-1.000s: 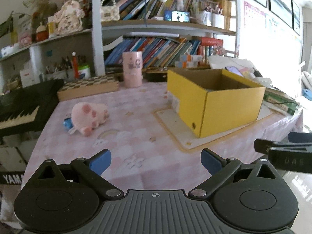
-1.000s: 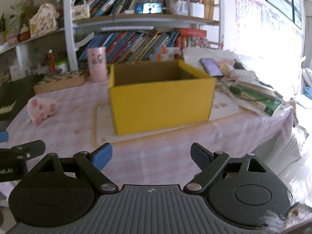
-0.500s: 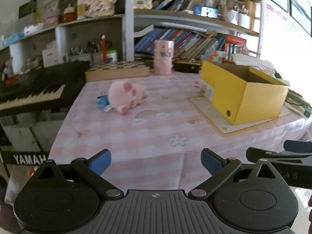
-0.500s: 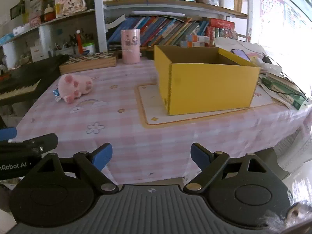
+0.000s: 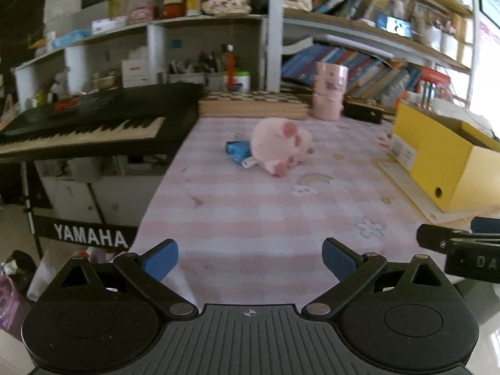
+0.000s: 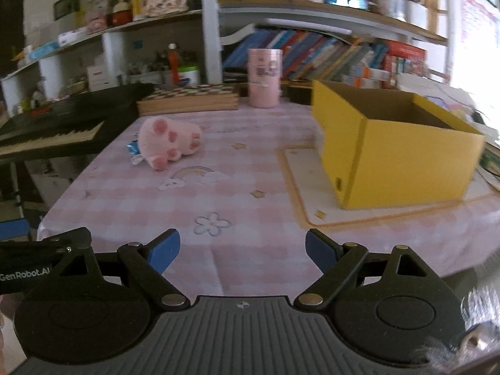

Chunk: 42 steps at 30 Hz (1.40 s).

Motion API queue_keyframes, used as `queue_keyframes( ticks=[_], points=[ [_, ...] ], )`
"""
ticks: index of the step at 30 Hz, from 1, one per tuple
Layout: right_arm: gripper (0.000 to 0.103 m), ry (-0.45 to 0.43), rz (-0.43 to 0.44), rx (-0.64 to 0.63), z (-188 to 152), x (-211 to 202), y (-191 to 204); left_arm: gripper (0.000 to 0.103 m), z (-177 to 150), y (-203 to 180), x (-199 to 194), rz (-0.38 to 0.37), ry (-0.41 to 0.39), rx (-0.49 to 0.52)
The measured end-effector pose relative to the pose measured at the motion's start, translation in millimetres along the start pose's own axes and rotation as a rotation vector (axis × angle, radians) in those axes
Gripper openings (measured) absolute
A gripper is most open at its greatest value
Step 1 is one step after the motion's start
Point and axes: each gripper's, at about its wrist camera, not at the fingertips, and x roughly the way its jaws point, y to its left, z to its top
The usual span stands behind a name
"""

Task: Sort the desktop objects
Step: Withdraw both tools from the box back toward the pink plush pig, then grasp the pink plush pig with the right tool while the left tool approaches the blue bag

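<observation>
- left hand-held gripper [image 5: 250,257]: blue-padded jaws apart, nothing between them, over the near edge of the bench [image 5: 265,218].
- right hand-held gripper [image 6: 242,251]: jaws apart, empty; the side of the left unit at this view's left edge reads "genrobot.ai".
- keyboard [image 5: 90,125], left of the bench; its stand reads "yamaha".
- pink plush toy [image 5: 281,142] lying on the checked cloth, a blue packet [image 5: 237,151] touching it, print unreadable.
- yellow cardboard box [image 6: 397,153], open-topped, on a mat; white side label [image 5: 403,153] too blurred to read.
- pink tumbler [image 6: 263,76] at the back; its lettering is illegible.
</observation>
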Motion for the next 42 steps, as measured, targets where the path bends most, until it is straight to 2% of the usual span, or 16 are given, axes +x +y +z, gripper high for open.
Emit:
queue_keyframes(
  ticks=[11, 15, 21, 26, 37, 42],
  points=[
    [0.087, -0.049, 0.026, 0.011, 13, 35, 18, 0.100, 17, 13, 22, 0.013, -0.077, 0.043],
    [0.087, -0.055, 0.040, -0.004, 19, 48, 23, 0.100, 23, 16, 38, 0.012, -0.058, 0.062],
    [0.087, -0.046, 0.064, -0.022, 32, 70, 30, 0.099, 32, 21, 55, -0.009, -0.071, 0.060],
    [0.088, -0.034, 0.109, -0.043, 50, 95, 36, 0.099, 42, 29, 68, 0.005, -0.076, 0.039],
    [0.092, -0.020, 0.160, -0.130, 82, 153, 61, 0.099, 53, 46, 87, 0.053, -0.074, 0.012],
    [0.100, -0.025, 0.159, -0.287, 91, 176, 79, 0.099, 54, 52, 91, 0.069, -0.075, -0.005]
  ],
)
